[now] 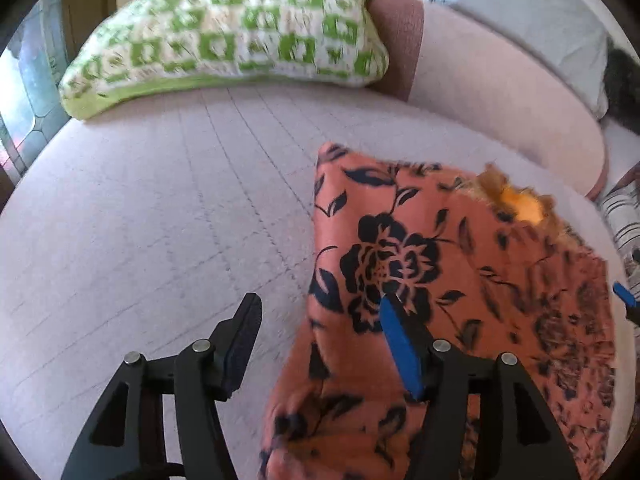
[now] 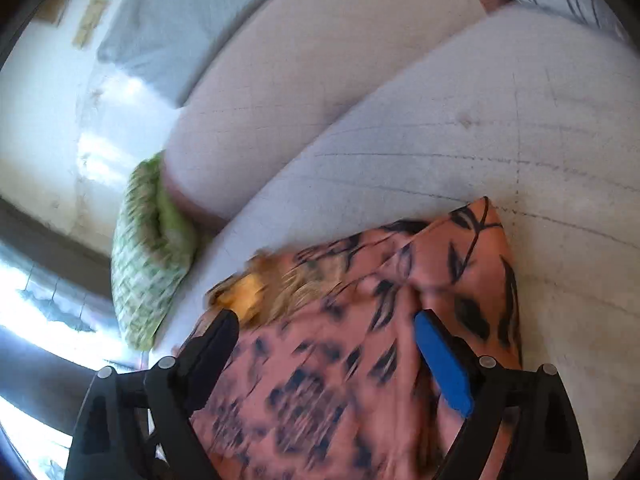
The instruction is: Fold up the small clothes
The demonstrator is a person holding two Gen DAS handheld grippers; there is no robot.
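Observation:
An orange garment with a black flower print point(image 1: 420, 280) lies folded on the pale sofa seat point(image 1: 160, 220); a yellow inner patch shows at its far edge. My left gripper point(image 1: 320, 308) is open and empty, hovering over the garment's left edge, its blue-padded finger above the cloth. In the right wrist view the same garment point(image 2: 360, 340) fills the lower middle. My right gripper point(image 2: 324, 320) is open and empty just above it. A blue fingertip point(image 1: 624, 294) of the right gripper shows at the right edge of the left wrist view.
A green and white checked cushion point(image 1: 232, 36) leans at the sofa's back left, also in the right wrist view point(image 2: 148, 264). The pink backrest point(image 1: 500, 92) runs behind. A striped cloth point(image 1: 624, 216) lies at the right. A grey pillow point(image 2: 188, 28) lies beyond the backrest.

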